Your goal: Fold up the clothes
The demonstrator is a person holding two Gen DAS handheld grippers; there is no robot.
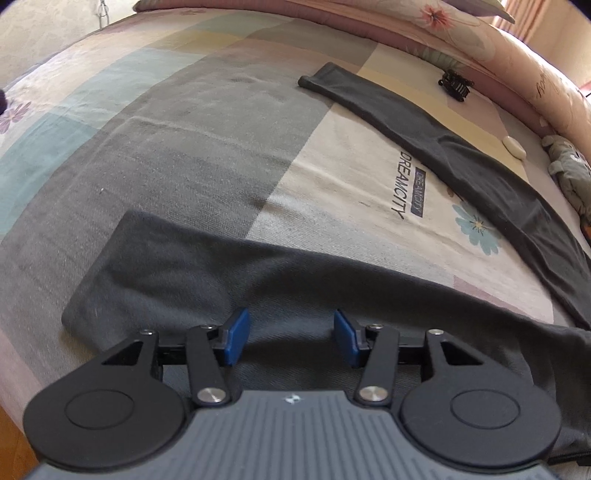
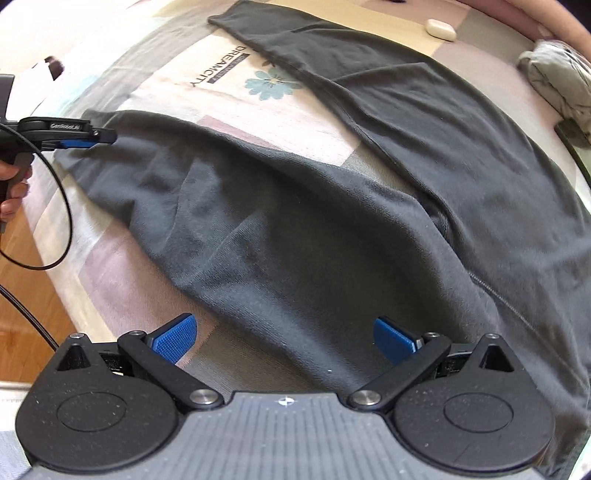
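Left claw (image 1: 291,338) hangs with its blue pads parted, empty, just over the near leg of the dark grey trousers (image 1: 229,273); right claw (image 2: 286,341) is spread wide above the waist end. Both legs lie flat and splayed on the patchwork bed sheet (image 1: 192,155). Farther off, a black hair clip (image 1: 456,85) and a small white case (image 1: 514,146) sit near the quilt (image 1: 498,48)

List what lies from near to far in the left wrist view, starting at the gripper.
Left gripper → near trouser leg → DREAMCITY print → far trouser leg → black hair clip → floral quilt.
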